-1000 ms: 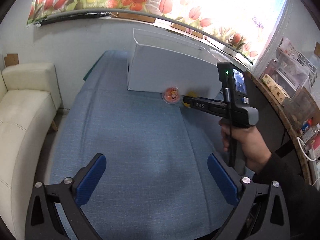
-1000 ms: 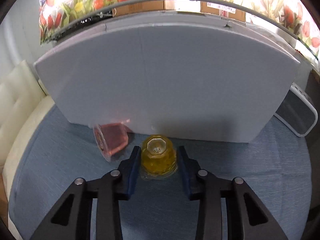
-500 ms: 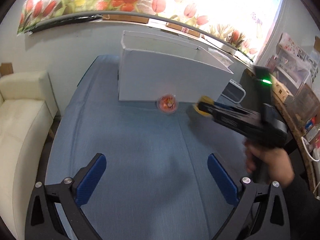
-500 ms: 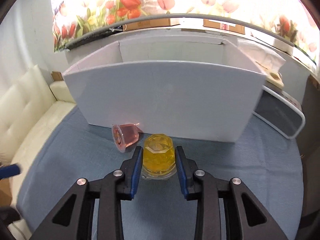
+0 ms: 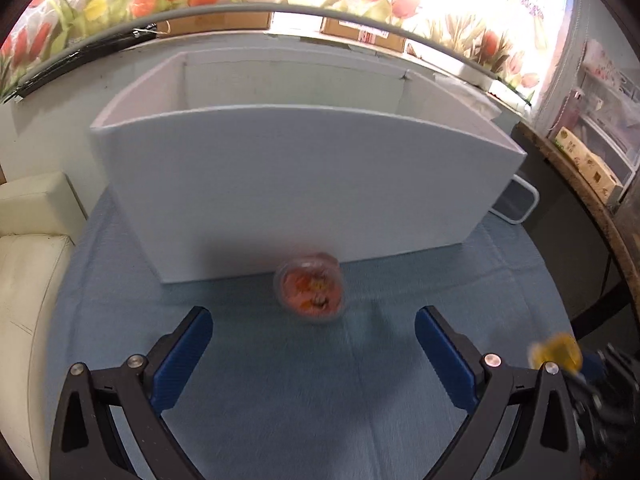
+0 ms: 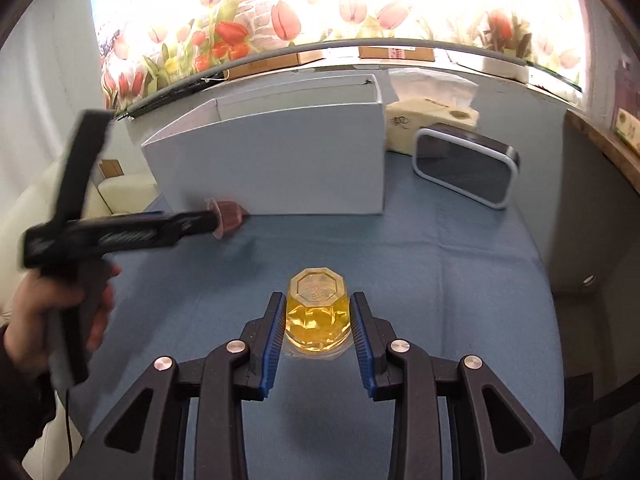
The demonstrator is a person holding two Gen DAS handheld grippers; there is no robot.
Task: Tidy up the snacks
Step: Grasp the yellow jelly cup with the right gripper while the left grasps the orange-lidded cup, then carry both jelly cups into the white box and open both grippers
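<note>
Snacks are now split: the yellow jelly cup [image 6: 318, 312], which stood beside the white box [image 6: 280, 160] a second ago, is clamped between the right gripper [image 6: 318, 320] pads and lifted over mid-desk [image 6: 440, 260]. The left gripper [image 5: 312, 344], jaws wide and empty, has closed in on the pink jelly cup [image 5: 310, 294] lying against the box front.

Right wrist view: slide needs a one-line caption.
Right gripper holds yellow jelly cup above blue cloth, white box behind.
</note>
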